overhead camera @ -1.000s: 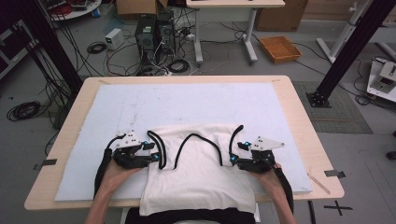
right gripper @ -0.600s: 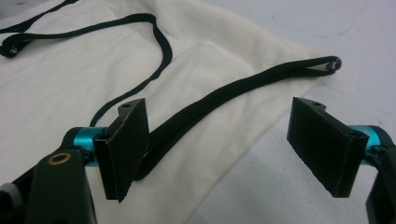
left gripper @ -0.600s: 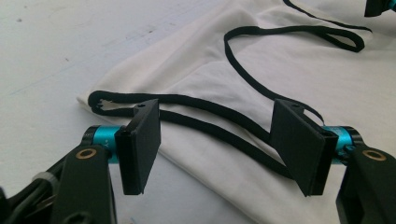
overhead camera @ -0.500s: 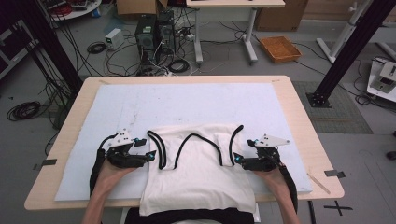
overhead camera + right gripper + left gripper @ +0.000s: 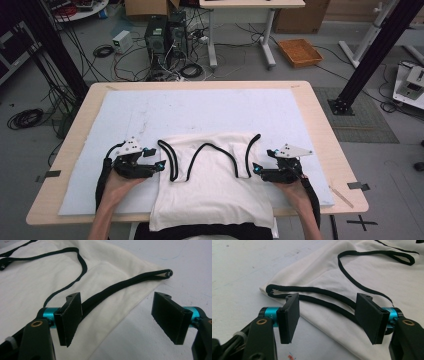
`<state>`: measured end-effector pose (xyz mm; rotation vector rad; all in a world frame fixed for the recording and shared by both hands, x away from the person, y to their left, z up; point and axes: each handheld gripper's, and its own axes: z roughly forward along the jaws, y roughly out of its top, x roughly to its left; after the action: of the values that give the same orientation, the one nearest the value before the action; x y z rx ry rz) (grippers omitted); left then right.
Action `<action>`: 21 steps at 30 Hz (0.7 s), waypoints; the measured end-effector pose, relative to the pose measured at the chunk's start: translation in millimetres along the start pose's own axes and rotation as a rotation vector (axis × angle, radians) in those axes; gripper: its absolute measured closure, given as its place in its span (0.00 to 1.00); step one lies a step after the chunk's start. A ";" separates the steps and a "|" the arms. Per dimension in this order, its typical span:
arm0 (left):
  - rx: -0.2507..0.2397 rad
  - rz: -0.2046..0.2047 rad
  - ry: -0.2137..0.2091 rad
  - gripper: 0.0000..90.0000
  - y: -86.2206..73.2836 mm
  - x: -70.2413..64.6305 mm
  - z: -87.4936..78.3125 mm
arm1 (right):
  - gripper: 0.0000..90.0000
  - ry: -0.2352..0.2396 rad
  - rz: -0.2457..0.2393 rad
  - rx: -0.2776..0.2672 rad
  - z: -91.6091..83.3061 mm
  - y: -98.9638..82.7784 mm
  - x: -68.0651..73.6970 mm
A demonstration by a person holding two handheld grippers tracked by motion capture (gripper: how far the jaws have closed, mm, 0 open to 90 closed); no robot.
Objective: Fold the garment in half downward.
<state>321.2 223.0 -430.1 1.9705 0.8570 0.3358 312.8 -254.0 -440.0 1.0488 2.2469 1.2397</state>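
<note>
A white sleeveless top (image 5: 210, 190) with black trim lies flat on the white mat (image 5: 200, 110), its hem hanging over the table's near edge. My left gripper (image 5: 159, 165) sits at the top's left side, jaws open and pointing at the left strap. In the left gripper view my left gripper (image 5: 328, 307) has the black-trimmed strap (image 5: 324, 292) lying in its gap, untouched by the pads; its jaws have just been closing a little. My right gripper (image 5: 254, 169) mirrors it at the right side. My right gripper (image 5: 120, 307) stands open over the cloth's edge, the right strap (image 5: 120, 287) beside its left pad, jaws likewise just closing slightly.
The mat covers most of the wooden table (image 5: 320, 115). Grey tape pieces (image 5: 357, 185) mark the table near both side edges. Beyond the far edge are computer towers (image 5: 157, 32), loose cables and a brown basket (image 5: 299, 51) on the floor. A black post (image 5: 370, 60) stands at the right.
Both grippers have drawn slightly outward from the top's sides, and their jaws stand wider than a second ago. The top lies as before.
</note>
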 end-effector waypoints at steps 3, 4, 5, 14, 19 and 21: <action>0.014 -0.016 0.010 0.42 1.0 1.6 0.8 | 0.27 -0.007 0.000 -0.003 -1.3 -0.3 0.1; 0.022 -0.026 0.021 0.42 0.7 3.0 1.9 | 0.27 -0.008 -0.001 -0.003 -1.3 -0.4 0.2; 0.022 -0.026 0.021 0.42 0.7 3.0 1.9 | 0.27 -0.008 -0.001 -0.003 -1.3 -0.4 0.2; 0.017 -0.042 0.065 0.42 1.6 3.9 -0.2 | 0.27 -0.015 0.001 -0.003 -3.3 -1.5 -2.8; 0.019 -0.036 0.070 0.41 3.5 4.0 -0.7 | 0.27 -0.020 0.004 -0.002 -4.0 -1.9 -4.9; 0.021 -0.032 0.071 0.41 5.2 4.0 -1.4 | 0.27 -0.018 0.006 0.000 -3.7 -1.9 -5.3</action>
<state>325.6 224.9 -425.4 1.9719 0.9398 0.3817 313.1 -260.7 -439.8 1.0628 2.2313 1.2278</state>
